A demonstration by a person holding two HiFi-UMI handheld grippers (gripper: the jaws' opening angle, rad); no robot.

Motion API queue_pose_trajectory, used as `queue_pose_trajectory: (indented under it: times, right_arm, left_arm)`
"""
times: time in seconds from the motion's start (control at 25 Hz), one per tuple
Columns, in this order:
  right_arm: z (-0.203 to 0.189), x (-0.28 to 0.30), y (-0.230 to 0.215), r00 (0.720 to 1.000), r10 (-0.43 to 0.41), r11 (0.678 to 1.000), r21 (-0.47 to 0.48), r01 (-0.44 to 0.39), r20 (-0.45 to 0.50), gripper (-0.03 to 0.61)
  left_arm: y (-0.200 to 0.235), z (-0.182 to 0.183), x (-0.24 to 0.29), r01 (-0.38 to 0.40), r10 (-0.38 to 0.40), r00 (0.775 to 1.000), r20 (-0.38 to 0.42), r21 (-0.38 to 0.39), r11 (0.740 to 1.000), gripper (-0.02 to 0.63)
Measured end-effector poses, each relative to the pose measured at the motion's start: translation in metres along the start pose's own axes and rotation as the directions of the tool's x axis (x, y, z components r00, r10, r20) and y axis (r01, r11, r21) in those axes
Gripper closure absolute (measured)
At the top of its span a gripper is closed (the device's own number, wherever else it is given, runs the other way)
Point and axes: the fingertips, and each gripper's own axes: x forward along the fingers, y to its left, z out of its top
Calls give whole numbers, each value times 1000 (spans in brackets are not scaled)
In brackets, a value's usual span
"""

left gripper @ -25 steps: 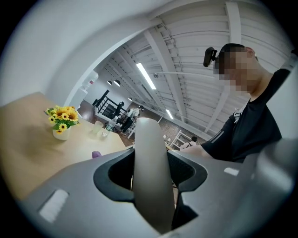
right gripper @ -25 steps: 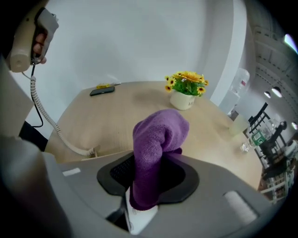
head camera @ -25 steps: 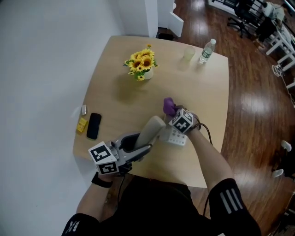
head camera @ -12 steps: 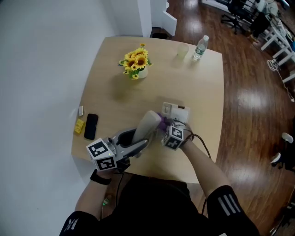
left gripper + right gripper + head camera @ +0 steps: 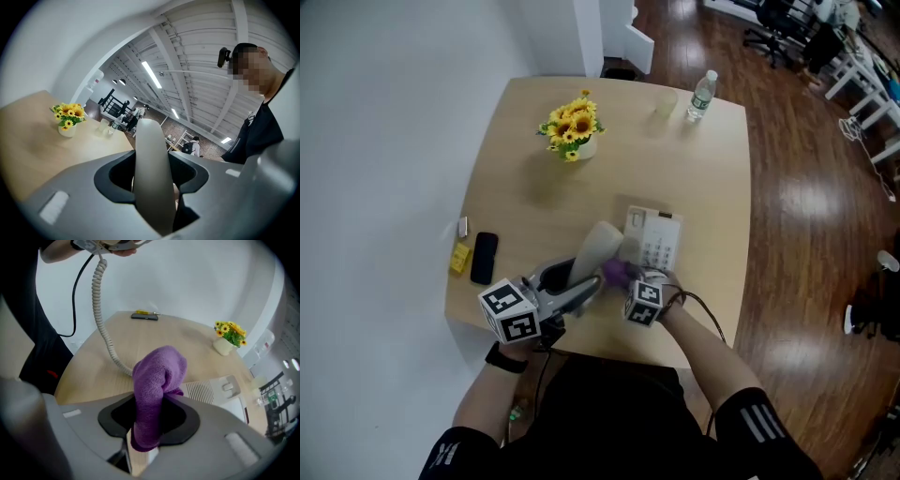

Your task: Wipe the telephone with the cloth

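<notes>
Head view, closest to me at the near edge of the table (image 5: 712,187): my left gripper (image 5: 586,289) has its fingers clamped tight on the lower end of the grey-beige plastic telephone handset (image 5: 600,246), which sticks up and away from me, off its cradle. Just to its right, my right gripper (image 5: 623,279) points steeply down, fingers pinched on a bunched purple terry cloth (image 5: 615,272). The wad sits right beside the handset, and I cannot tell whether it touches. A little farther in, the white push-button telephone base (image 5: 656,239) lies flat on the table, and a beige coiled cord (image 5: 101,310) hangs from the handset down towards it.

I judge the cord the main risk: lifting or swinging the handset while rubbing could drag the light base across the smooth top. I hold the handset by one end only, so a hard wipe near its far end could lever it round in my fingers. The cloth is held by a narrow pinch and might pull free.

At the left edge lie a black mobile phone (image 5: 484,255) and a small yellow block (image 5: 460,258). Farther on stands a white pot of sunflowers (image 5: 569,122), and at the far edge a clear cup (image 5: 666,103) and a plastic water bottle (image 5: 701,94). The table is pale smooth wood with rounded corners. Around it are a dark plank floor (image 5: 806,234), a white wall (image 5: 384,141) on the left and office chairs (image 5: 773,23) beyond.
</notes>
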Motion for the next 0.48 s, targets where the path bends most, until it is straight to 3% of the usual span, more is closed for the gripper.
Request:
queue_pose_trajectory:
  times: [0.36, 0.48]
  right_arm:
    - [-3, -10, 19, 998, 66, 997, 30, -66, 2, 451]
    - [-3, -18, 31, 995, 87, 992, 84, -91, 46, 451]
  left_arm:
    - [12, -12, 5, -23, 23, 1000, -15, -10, 1000, 410]
    - [21, -16, 9, -47, 47, 998, -29, -6, 999, 410]
